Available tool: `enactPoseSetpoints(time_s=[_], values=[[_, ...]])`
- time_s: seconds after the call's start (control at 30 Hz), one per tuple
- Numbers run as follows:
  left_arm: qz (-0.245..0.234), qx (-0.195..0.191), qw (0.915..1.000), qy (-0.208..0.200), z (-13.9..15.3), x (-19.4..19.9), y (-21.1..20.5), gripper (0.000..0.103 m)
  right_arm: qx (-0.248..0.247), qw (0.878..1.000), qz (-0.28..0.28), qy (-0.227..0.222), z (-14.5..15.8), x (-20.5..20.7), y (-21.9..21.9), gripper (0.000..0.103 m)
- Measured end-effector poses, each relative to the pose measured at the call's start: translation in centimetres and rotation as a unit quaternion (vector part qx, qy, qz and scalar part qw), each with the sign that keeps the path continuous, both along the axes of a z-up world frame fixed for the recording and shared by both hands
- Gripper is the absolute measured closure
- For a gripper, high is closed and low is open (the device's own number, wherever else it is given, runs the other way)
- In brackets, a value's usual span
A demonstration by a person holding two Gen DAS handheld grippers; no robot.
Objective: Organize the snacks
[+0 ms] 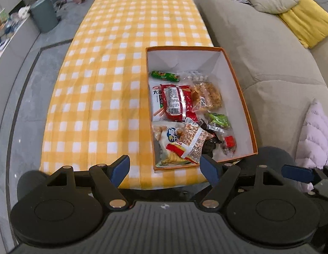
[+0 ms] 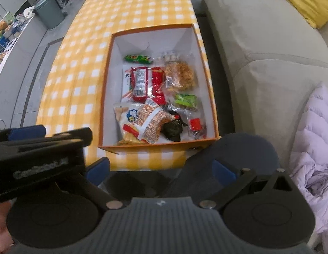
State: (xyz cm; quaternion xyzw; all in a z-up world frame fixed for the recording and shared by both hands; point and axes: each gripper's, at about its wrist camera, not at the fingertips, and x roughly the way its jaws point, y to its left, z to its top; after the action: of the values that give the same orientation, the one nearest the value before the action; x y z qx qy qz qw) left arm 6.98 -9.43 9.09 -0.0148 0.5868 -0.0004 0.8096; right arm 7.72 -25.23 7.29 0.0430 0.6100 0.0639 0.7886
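Across the middle of both views runs the long tabletop (image 1: 104, 97) under a yellow-and-white checked cloth, its left half bare up to the far end at the top of the frame. To the right of it stands a beige sofa (image 1: 259, 48), close along the tabletop's right edge, with a yellow cushion (image 1: 308, 23) at upper right and a pale lilac padded garment (image 2: 312, 131) at lower right. At upper left, on the grey floor, is a grey-green bin (image 1: 44, 14).

On the near right part of the tabletop sits an open orange box (image 1: 238, 80) with white inner walls, its right wall near the cloth's edge. The snacks (image 1: 185, 114) lie heaped in its near half: a red packet (image 1: 176, 101), a clear bag of golden pieces (image 1: 208, 95), a green stick pack (image 1: 165, 76) farther back, and an orange-and-white packet (image 1: 193, 141) nearest the front wall.

The left gripper (image 1: 165, 169) hangs at the lower centre of its view, just short of the box's near left corner, jaws spread wide and empty. The right gripper (image 2: 161, 171) sits below the box's front wall, likewise wide open and holding nothing.
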Motion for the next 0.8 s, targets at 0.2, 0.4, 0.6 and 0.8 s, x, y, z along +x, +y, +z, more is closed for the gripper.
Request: enactPoseSetpoints(time_s=[0.2,0.4,0.6,0.8], values=[[-0.019,0.012,0.9997,0.009,-0.2,0.6,-0.2,0.015,0.012,1.0,-0.028,0.005,0.0,0.3,-0.2,0.003],[-0.015,0.001,0.9997,0.019,-0.6,1.0,-0.1,0.015,0.008,1.0,-0.023,0.011,0.1,0.5,0.1,0.003],[-0.011,-0.013,0.9997,0.019,-0.4,1.1,-0.1,0.014,-0.001,1.0,-0.021,0.003,0.7,0.8,-0.1,0.003],[-0.011,0.003,0.9998,0.014,-0.4,1.0,-0.2,0.014,-0.028,0.999,-0.015,-0.012,1.1,0.8,0.2,0.003]])
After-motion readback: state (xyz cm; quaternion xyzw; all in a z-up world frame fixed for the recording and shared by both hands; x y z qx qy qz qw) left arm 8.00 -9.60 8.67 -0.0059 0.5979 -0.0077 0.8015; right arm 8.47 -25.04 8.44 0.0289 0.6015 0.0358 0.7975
